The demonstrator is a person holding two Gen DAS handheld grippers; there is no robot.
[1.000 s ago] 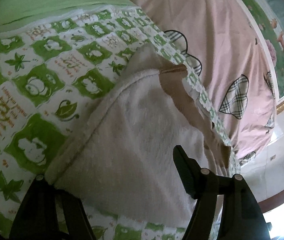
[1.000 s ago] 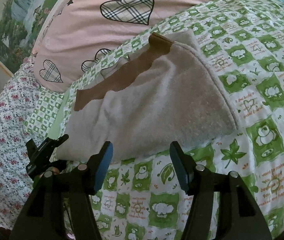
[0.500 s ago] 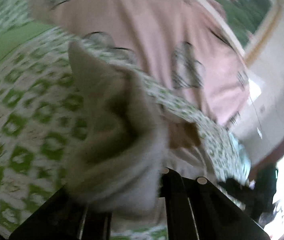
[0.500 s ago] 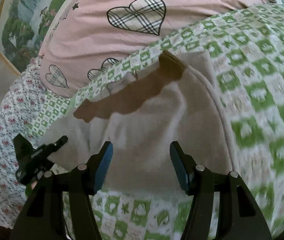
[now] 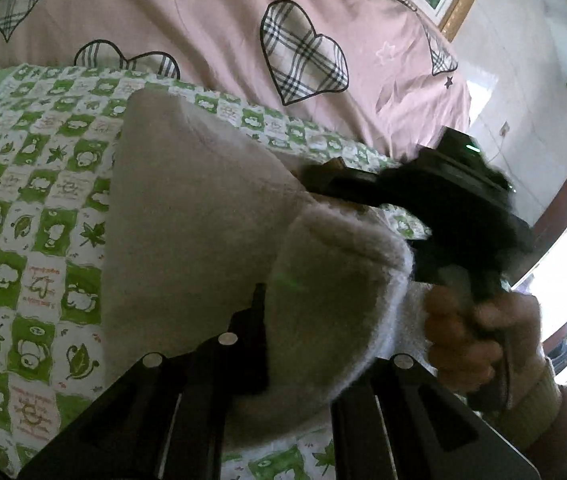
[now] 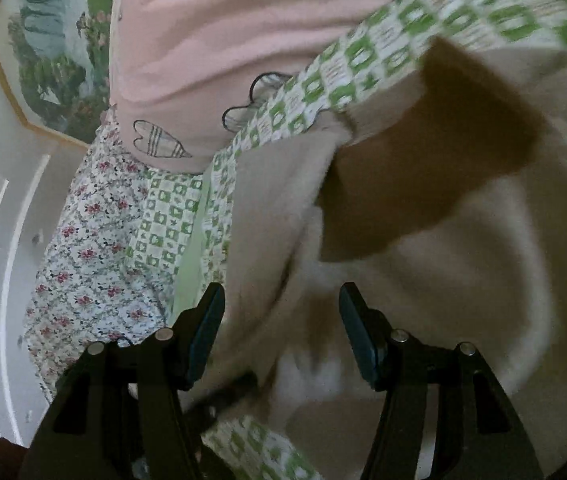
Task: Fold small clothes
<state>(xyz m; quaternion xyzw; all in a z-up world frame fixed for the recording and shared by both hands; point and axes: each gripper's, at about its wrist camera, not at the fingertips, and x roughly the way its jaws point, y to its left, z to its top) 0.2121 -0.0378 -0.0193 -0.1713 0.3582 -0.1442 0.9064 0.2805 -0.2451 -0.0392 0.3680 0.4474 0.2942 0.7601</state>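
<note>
While left gripper (image 5: pixel 259 344) is clamped on the beige garment (image 5: pixel 187 220), lifted off the green checked bedspread (image 5: pixel 31 216), right gripper (image 6: pixel 281 332) at 3 o'clock gapes, gripping nothing.

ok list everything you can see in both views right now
fleece garment: one, beige with a brown inner patch, on the checked cover, one edge lifted and bunched
checked cover: one, green and white, under the garment
pink bedding: one, pink with plaid hearts, beyond the checked cover
floral sheet: one, white with small red flowers, left in the right wrist view
framed painting: one, green landscape in a gold frame, on the wall
left gripper: one, black, jaws shut on the fleece garment's lifted edge
right gripper: one, black with blue pads, jaws open over the garment
hand: one, cream knit cuff, holding the right gripper's handle
</note>
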